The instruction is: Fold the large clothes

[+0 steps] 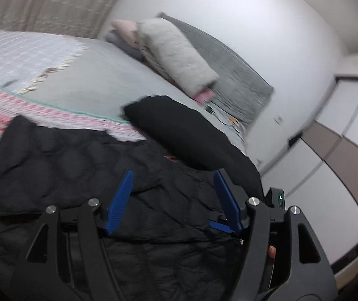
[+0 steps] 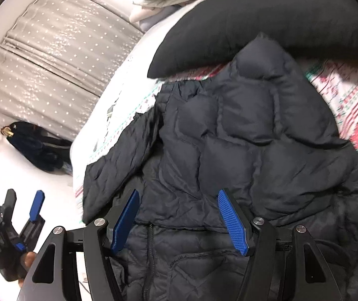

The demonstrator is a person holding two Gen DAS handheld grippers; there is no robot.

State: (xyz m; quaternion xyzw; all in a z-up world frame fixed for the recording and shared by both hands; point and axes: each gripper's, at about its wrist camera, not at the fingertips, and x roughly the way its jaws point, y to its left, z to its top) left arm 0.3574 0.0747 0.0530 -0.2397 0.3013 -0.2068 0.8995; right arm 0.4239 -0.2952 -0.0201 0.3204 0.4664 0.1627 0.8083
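Note:
A black quilted puffer jacket (image 2: pixel 241 150) lies spread on the bed; it also shows in the left wrist view (image 1: pixel 78 175). My right gripper (image 2: pixel 179 195) is open above the jacket's lower part, with blue fingers (image 2: pixel 231 220) wide apart and nothing between them. My left gripper (image 1: pixel 173 178) is open over the jacket, empty. It also shows in the right wrist view (image 2: pixel 25 198), off the bed's left edge over the floor.
A black pillow (image 2: pixel 266 25) lies across the jacket's top end, also in the left wrist view (image 1: pixel 186 133). A striped pink blanket (image 2: pixel 354 115) covers the bed. Folded bedding (image 1: pixel 179 55) is stacked by the grey headboard (image 1: pixel 229 62). A dark bag (image 2: pixel 38 148) sits on the floor by the curtain.

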